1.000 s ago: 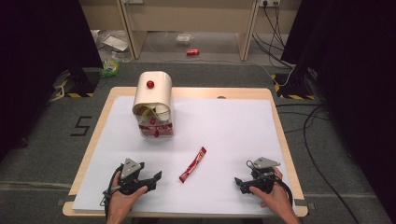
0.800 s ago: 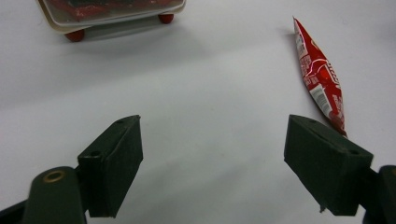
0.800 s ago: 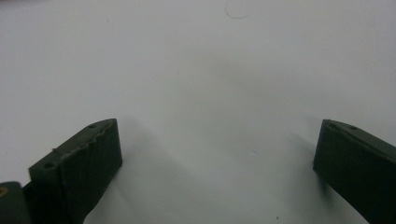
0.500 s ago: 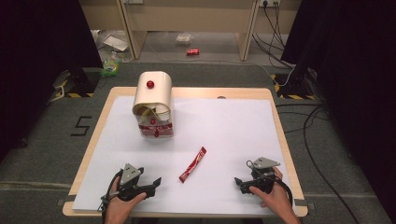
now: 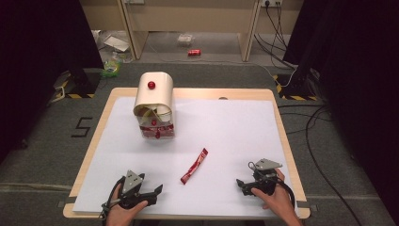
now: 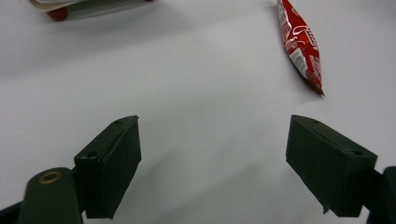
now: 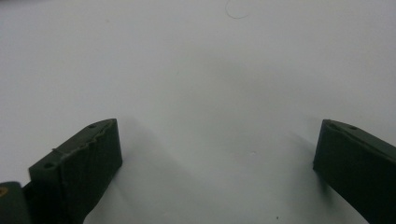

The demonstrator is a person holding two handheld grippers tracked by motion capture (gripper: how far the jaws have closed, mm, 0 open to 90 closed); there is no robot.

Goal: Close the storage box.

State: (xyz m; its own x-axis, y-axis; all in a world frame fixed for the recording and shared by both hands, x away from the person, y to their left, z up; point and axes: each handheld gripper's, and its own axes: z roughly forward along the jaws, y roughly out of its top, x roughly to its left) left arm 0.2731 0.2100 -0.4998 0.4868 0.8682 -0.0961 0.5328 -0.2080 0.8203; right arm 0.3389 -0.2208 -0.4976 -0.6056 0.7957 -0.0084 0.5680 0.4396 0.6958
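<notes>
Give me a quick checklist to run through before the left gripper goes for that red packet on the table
1. Left gripper open: ok, its jaws stand wide apart in the left gripper view.
2. Jaws free of any load: ok, nothing lies between them.
3. Red packet reachable: ok, it lies flat on the white sheet, ahead and to the right of the jaws, nothing in between.
4. Packet clear of the cream container: ok, they lie well apart.
5. Right gripper out of the way: ok, open and resting near the table's right front corner, away from the packet.
6. Packet sealed or torn: cannot tell.
</notes>
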